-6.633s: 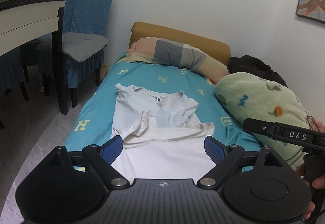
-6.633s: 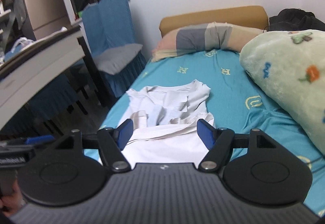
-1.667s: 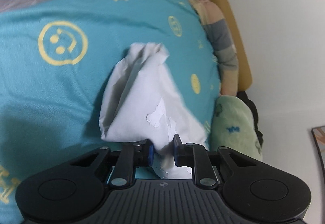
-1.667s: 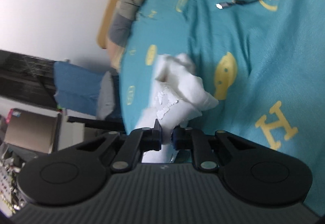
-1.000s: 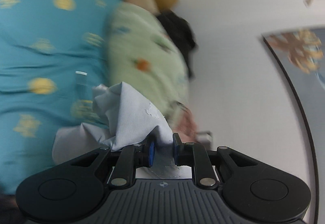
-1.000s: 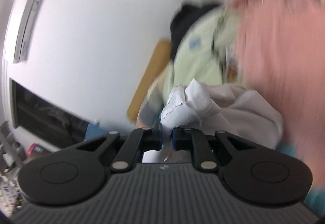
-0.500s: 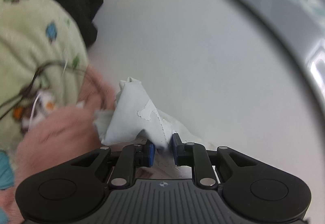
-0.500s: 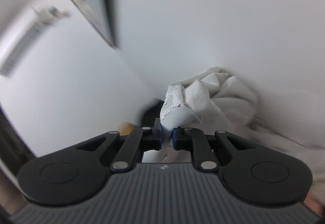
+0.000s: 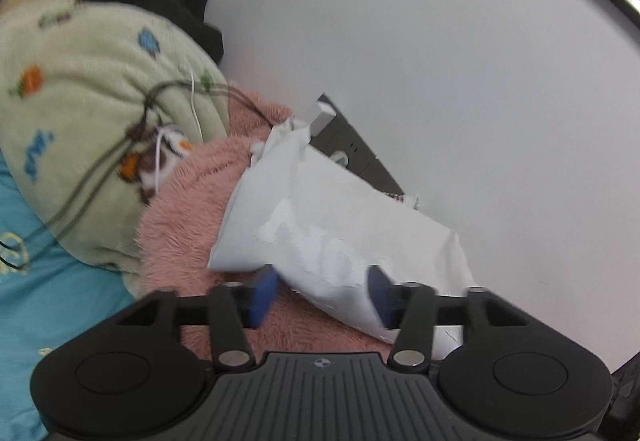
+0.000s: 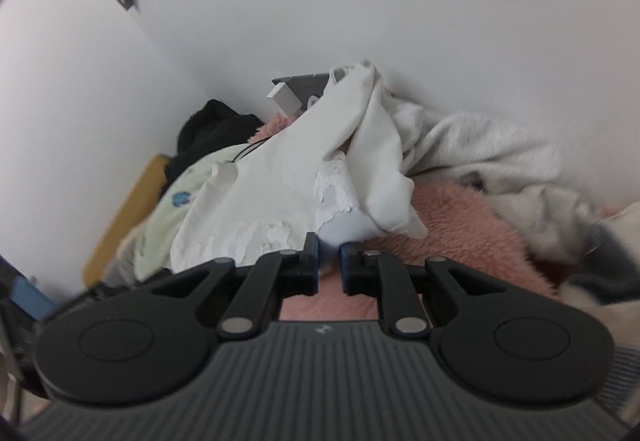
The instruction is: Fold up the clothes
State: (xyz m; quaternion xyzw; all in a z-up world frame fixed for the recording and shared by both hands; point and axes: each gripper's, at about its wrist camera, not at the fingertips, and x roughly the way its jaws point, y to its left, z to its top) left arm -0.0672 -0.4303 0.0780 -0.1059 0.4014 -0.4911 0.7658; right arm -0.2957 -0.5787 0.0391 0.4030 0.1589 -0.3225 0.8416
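Observation:
The folded white shirt (image 9: 320,225) with a cracked white print lies on a pink fluffy blanket (image 9: 188,217) against the wall. My left gripper (image 9: 320,291) is open, its blue pads on either side of the shirt's near edge. In the right wrist view the same shirt (image 10: 280,177) rests bunched on the pink blanket (image 10: 448,217). My right gripper (image 10: 329,259) is nearly closed and still pinches a fold of the shirt between its blue pads.
A green patterned quilt (image 9: 80,129) with cables across it lies left of the shirt, with a black garment (image 9: 168,5) behind it. A grey wall socket panel (image 9: 352,153) with a white plug sits behind the shirt. A white fleece (image 10: 480,149) lies to the right.
Both grippers carried the folded shirt from the bed over to the pile by the wall and set it on the pink blanket. My left gripper has opened and let go; the right still pinches it.

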